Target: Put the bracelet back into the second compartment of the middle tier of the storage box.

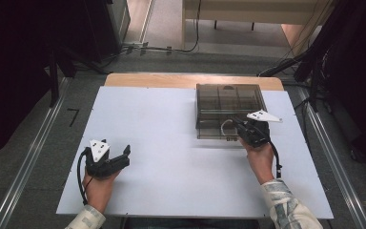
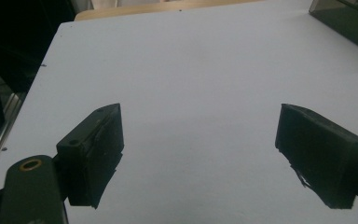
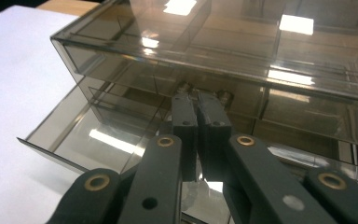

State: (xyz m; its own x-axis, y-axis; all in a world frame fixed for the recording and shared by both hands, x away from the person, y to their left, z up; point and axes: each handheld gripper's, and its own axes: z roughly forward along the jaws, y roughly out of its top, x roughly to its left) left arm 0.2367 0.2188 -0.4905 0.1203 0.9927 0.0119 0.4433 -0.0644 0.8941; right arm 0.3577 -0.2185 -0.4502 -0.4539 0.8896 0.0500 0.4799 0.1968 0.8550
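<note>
1. At the near left of the white table, the left gripper rests low in the person's left hand; the left gripper view shows its jaws standing wide apart with only bare tabletop between them.
2. Toward the far right of the table stands a smoky clear plastic drawer box, its lower drawer pulled partway out toward the person.
3. At the box's near right corner, the right gripper, held in the right hand, reaches over the pulled-out drawer; the right gripper view shows its jaws pressed together, tips at something small and metallic, too unclear to name.
</note>
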